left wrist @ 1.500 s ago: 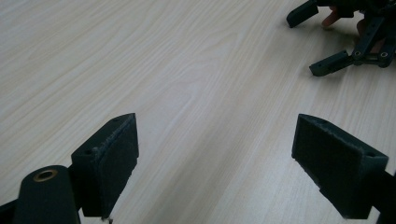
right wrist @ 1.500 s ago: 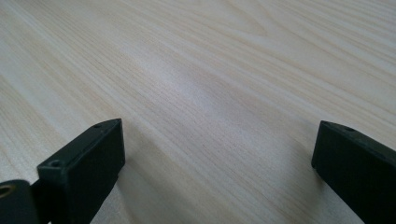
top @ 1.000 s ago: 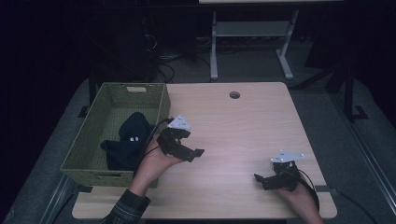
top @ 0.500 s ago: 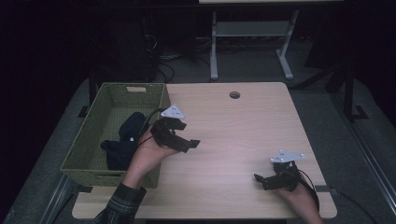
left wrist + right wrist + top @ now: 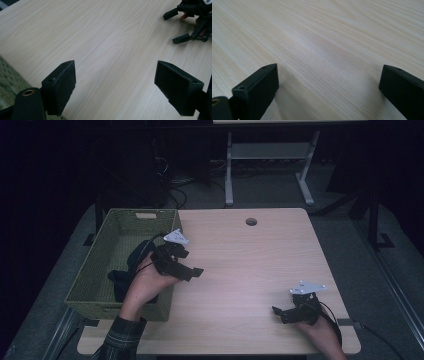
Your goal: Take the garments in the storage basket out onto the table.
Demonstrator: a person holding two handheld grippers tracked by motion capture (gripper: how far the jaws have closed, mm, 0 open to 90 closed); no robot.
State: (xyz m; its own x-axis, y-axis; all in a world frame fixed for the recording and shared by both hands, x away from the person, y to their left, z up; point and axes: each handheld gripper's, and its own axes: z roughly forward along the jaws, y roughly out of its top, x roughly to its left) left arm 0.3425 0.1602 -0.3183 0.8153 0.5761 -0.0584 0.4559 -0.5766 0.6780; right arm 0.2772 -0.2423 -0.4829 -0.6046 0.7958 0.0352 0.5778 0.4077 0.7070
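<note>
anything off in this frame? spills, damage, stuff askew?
Nothing stands out. The woven basket sits squarely on the table's left edge with dark cloth inside it. Both the left gripper and right gripper are open and hold nothing. No spill or damage visible.

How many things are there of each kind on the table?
Baskets: 1
Dark cloths in the basket: 1
Grippers: 2, the left gripper and the right gripper
Total: 4
</note>
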